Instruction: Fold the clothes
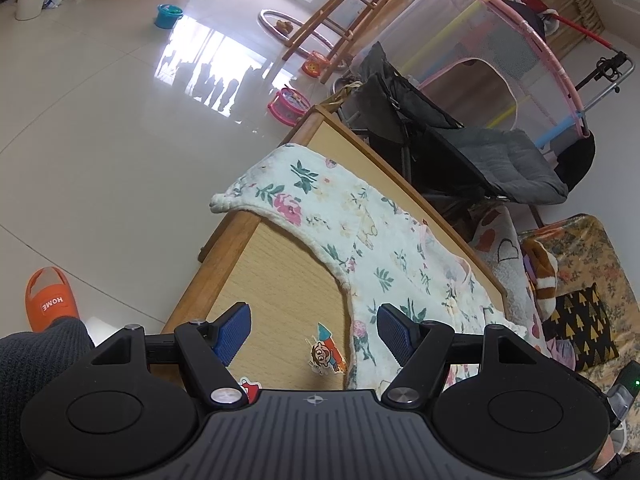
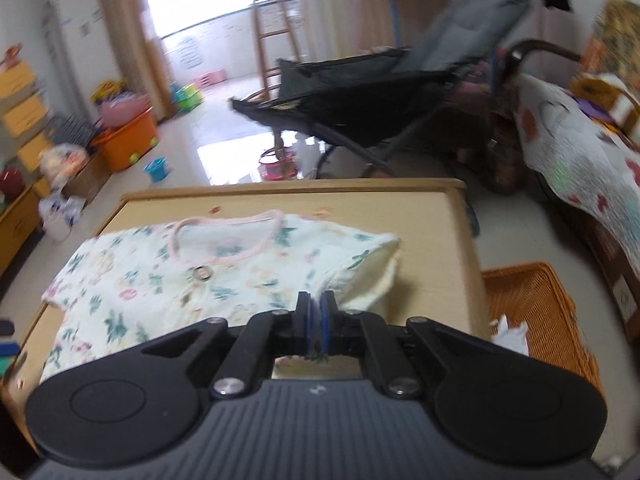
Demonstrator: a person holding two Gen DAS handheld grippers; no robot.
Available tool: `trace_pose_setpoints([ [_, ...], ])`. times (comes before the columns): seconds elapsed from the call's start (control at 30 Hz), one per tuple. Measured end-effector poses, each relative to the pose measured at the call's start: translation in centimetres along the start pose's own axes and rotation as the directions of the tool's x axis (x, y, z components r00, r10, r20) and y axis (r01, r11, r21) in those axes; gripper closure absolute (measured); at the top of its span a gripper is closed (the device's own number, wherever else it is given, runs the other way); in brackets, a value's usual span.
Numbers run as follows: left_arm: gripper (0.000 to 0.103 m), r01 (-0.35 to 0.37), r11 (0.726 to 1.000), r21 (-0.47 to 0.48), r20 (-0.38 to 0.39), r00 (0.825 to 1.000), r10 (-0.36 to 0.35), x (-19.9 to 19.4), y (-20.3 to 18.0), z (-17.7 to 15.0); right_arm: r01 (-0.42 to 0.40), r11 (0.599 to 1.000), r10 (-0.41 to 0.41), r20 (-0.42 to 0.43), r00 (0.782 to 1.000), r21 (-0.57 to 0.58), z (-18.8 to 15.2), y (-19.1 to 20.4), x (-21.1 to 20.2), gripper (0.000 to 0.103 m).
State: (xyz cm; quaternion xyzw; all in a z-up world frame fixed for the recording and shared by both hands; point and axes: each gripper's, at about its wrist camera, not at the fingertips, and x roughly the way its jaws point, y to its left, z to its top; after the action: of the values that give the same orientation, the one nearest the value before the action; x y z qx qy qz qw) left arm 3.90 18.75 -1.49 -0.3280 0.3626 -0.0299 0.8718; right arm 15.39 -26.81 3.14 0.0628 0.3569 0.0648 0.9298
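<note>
A white floral child's garment [image 2: 168, 280] with a pink-trimmed neckline lies spread on the wooden table [image 2: 432, 240]. My right gripper [image 2: 316, 312] is shut on the garment's near edge, cloth pinched between its blue pads. In the left wrist view the same floral garment [image 1: 360, 232] drapes across the table [image 1: 280, 280] and over its far corner. My left gripper [image 1: 314, 330] hovers open above the tabletop at the cloth's edge, with its blue pads [image 1: 234, 330] wide apart and nothing between them.
An orange woven basket [image 2: 536, 312] sits on the floor right of the table. A dark stroller [image 1: 460, 140] and a pink-framed mesh playpen [image 1: 500, 52] stand behind it. Toys and an orange slipper [image 1: 50, 300] lie on the tiled floor. Cartoon stickers [image 1: 326, 352] mark the tabletop.
</note>
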Motion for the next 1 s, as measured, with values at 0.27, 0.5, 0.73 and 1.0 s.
trace_pose_setpoints([
  [0.27,0.032,0.008,1.0,-0.007,0.004,1.0,-0.008,-0.1,0.1,0.0,-0.068,0.991,0.063,-0.047,0.997,-0.118,-0.2,3.9,1.3,0.098],
  [0.5,0.032,0.01,1.0,-0.012,0.003,1.0,-0.01,0.0,0.1,0.0,-0.167,0.971,0.157,-0.075,0.985,-0.169,-0.4,5.9,1.1,0.094],
  [0.73,0.032,0.008,1.0,-0.015,0.002,1.0,-0.008,0.1,0.0,0.1,-0.203,0.967,0.195,-0.06,0.979,-0.155,0.0,5.8,-0.6,0.07],
  [1.0,0.032,-0.009,1.0,-0.018,0.0,1.0,0.009,0.2,0.0,0.1,-0.045,0.999,0.044,-0.009,0.999,-0.027,-0.1,1.9,-3.3,0.069],
])
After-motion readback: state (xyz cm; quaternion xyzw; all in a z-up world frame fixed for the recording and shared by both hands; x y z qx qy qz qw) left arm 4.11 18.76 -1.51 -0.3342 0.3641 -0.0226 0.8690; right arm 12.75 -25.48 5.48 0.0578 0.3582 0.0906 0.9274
